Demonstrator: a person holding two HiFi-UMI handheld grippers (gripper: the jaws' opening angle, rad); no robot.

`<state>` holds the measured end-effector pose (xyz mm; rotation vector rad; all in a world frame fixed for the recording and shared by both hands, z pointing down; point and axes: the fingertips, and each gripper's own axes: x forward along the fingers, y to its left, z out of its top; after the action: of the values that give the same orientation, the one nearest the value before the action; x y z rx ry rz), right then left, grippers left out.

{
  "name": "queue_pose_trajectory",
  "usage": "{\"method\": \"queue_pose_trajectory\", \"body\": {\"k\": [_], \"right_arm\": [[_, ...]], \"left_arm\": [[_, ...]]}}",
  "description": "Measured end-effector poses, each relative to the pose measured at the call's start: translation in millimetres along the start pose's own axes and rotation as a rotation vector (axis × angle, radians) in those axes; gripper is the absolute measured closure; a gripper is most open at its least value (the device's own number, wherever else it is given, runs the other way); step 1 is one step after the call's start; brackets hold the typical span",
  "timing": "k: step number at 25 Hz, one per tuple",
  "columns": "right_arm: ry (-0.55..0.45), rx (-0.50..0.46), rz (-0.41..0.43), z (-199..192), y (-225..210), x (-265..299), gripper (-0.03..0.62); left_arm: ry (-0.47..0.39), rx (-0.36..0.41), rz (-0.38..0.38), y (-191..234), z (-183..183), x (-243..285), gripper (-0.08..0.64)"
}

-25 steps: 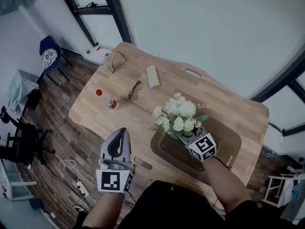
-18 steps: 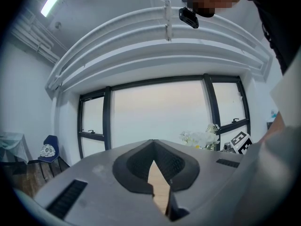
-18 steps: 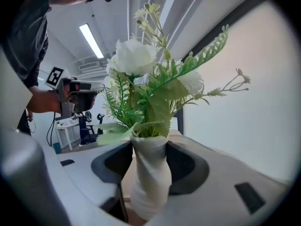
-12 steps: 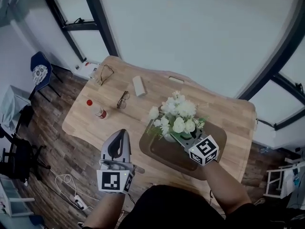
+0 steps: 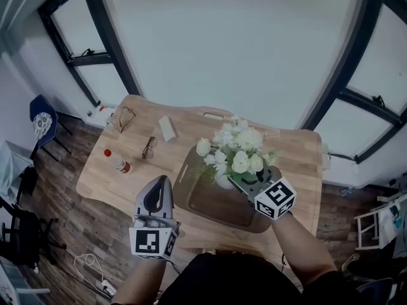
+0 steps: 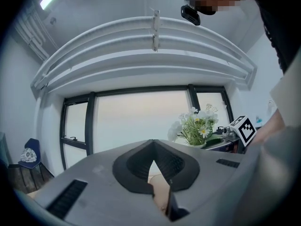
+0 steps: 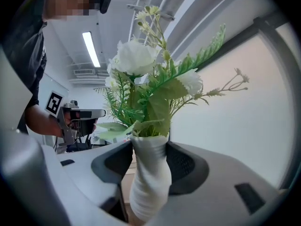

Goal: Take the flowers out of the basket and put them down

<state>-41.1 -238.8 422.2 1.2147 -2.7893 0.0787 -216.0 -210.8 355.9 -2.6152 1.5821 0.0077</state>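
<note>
Wood-grain table (image 5: 102,176) with rounded corners carries a dark brown oval basket (image 5: 210,203), red-capped bottle (image 5: 116,162), glasses (image 5: 149,147) and pale block (image 5: 167,128), while the right gripper (image 5: 234,183) clamps the ribbed white vase (image 7: 149,178) of white flowers (image 5: 236,151) with fern sprigs above the basket at centre right, and the left gripper (image 5: 161,180), lower left, is closed on nothing.
</note>
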Motion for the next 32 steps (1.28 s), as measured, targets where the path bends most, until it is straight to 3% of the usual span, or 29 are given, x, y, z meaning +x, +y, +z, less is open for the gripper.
{"method": "queue_pose_trajectory", "body": {"k": [15, 32], "right_arm": [[-0.111, -0.032, -0.182, 66.7, -40.3, -110.3, 0.348], [-0.1, -0.044, -0.458, 67.9, -81.4, -229.7, 0.35]], "left_arm": [[-0.089, 0.021, -0.208, -86.2, 33.7, 43.8, 0.555], [-0.106, -0.029, -0.433, -178.9, 33.9, 89.7, 0.555]]}}
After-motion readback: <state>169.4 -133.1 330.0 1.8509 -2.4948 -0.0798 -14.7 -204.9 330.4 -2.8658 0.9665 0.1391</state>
